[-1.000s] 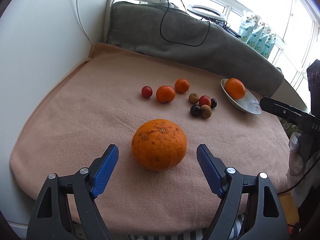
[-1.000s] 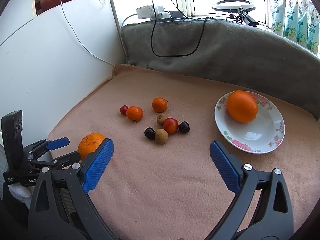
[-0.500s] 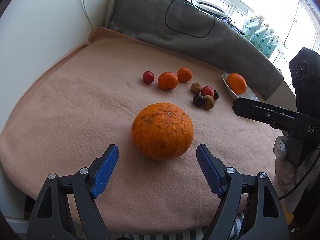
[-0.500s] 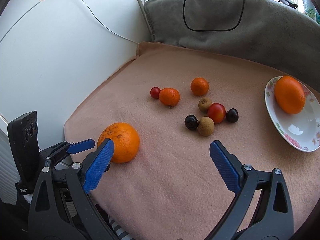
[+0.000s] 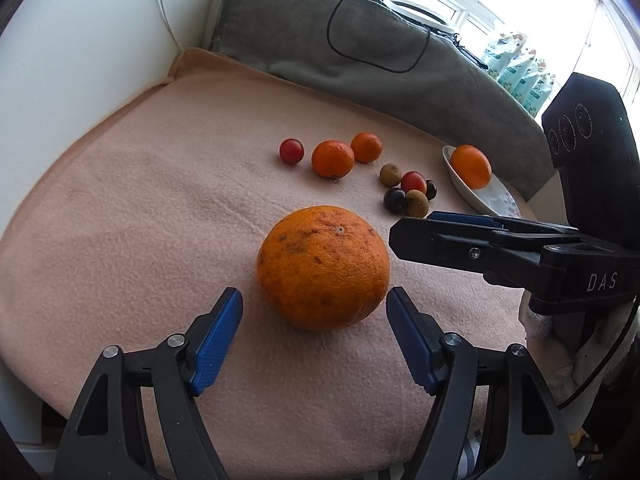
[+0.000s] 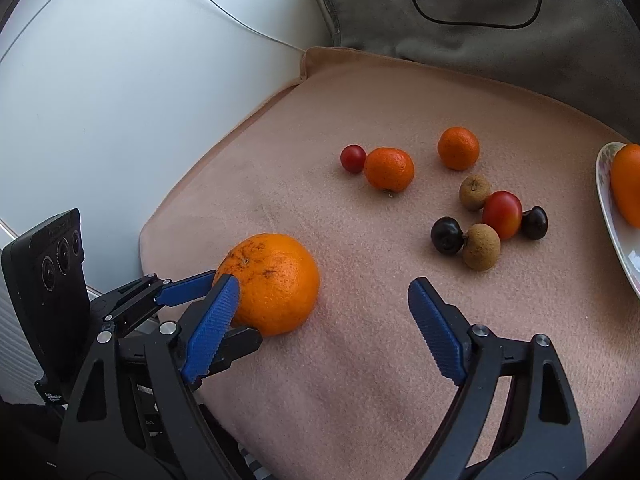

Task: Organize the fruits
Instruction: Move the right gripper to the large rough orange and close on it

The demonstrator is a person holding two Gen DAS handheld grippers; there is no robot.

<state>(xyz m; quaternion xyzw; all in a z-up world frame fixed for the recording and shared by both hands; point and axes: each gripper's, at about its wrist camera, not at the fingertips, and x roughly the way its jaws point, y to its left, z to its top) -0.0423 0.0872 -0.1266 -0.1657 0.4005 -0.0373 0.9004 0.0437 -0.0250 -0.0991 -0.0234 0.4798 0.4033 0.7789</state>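
Observation:
A big orange (image 5: pixel 323 267) lies on the pink blanket (image 5: pixel 140 216) just ahead of my open left gripper (image 5: pixel 314 312), between its blue pads but apart from them. It also shows in the right wrist view (image 6: pixel 272 282). My right gripper (image 6: pixel 322 300) is open and empty, just right of the orange; it shows in the left wrist view (image 5: pixel 480 240) close to the orange's right side. A second orange (image 5: pixel 470 166) sits in a floral plate (image 5: pixel 486 202) at the far right. Two mandarins (image 6: pixel 389 169) (image 6: pixel 458 148) and small red, brown and dark fruits (image 6: pixel 488 224) lie mid-blanket.
A white wall (image 6: pixel 120 100) bounds the left side. A grey cushion (image 5: pixel 360 48) with a black cable runs along the back under the window. The blanket's front edge (image 5: pixel 280 456) drops off just below my grippers.
Both grippers moved forward and in. The left gripper's pads now flank the big orange. The right gripper swung left and came close to the orange's right side.

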